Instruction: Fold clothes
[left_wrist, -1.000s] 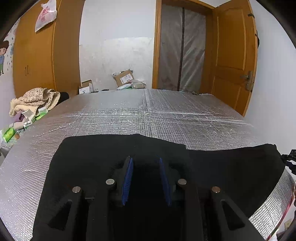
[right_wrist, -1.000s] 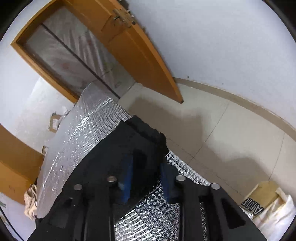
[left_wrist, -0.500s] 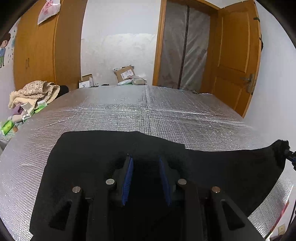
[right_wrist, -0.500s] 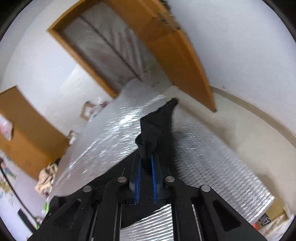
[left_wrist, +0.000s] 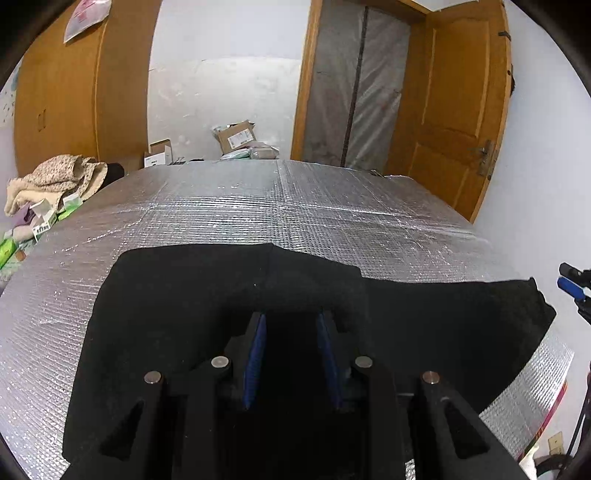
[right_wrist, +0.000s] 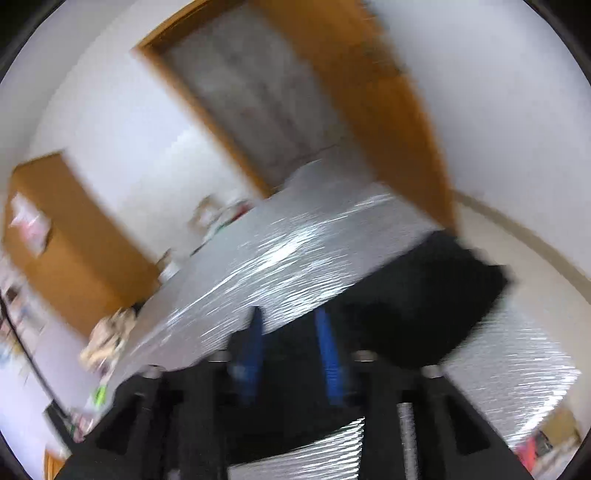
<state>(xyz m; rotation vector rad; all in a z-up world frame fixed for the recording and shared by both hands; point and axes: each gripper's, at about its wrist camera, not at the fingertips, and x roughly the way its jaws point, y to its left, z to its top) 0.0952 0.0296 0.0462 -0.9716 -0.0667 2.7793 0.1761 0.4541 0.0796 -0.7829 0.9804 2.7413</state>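
Observation:
A black garment (left_wrist: 177, 306) lies spread flat on the silver foil-covered table (left_wrist: 280, 206). My left gripper (left_wrist: 291, 321) is open, low over the garment's near middle, with cloth under and between its blue pads. My right gripper (right_wrist: 291, 321) is open and empty above the garment's right end (right_wrist: 436, 295); that view is motion-blurred. The right gripper's blue tip (left_wrist: 570, 286) also shows in the left wrist view, just past the garment's right corner.
A pile of beige cloth (left_wrist: 55, 177) and small boxes (left_wrist: 44, 221) sit at the table's far left. Cardboard boxes (left_wrist: 236, 136) stand behind the table. An open wooden door (left_wrist: 458, 122) and a wardrobe (left_wrist: 59, 92) line the back wall.
My right gripper was shut on the garment's right corner half a second ago; it has opened, let the cloth drop flat and swung away. The left gripper has stayed put.

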